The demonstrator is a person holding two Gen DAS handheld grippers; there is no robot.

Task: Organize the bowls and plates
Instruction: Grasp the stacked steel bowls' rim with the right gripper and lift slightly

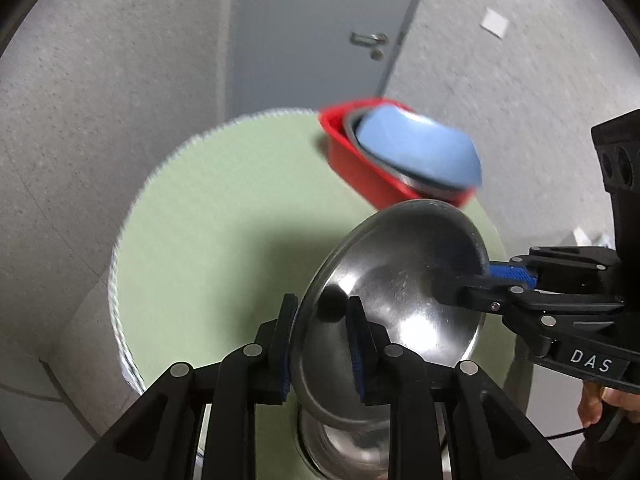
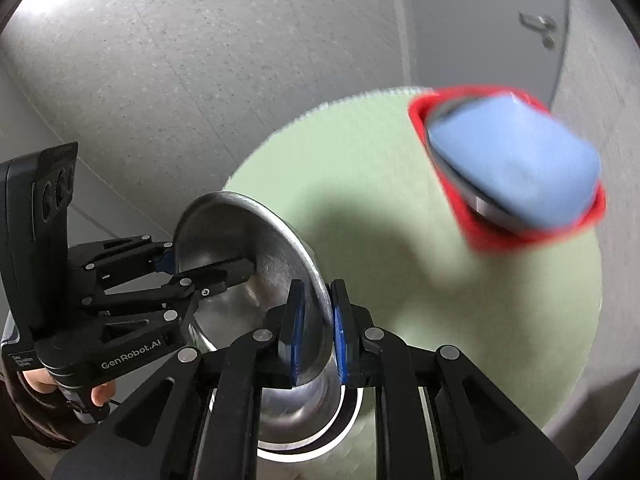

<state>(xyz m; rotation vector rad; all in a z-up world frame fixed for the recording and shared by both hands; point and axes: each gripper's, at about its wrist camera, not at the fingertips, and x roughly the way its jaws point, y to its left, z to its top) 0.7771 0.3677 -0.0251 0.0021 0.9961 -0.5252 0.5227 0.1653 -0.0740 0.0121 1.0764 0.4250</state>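
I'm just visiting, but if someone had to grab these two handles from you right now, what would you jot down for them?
Left gripper: shut on the near rim of the steel plate.
Right gripper: shut on the opposite rim of the same plate, which is tilted above the round green table.
Under the plate: another steel bowl on the table.
Far side: red bin already holding a steel dish with a blue plate on top.
Done: some dishes binned.
Left: probably place this plate, then the bowl below.

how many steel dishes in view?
3, maybe more hidden: steel plate held by both tongs, left tongs and right tongs; steel bowl beneath it; one dish rim in the red bin.
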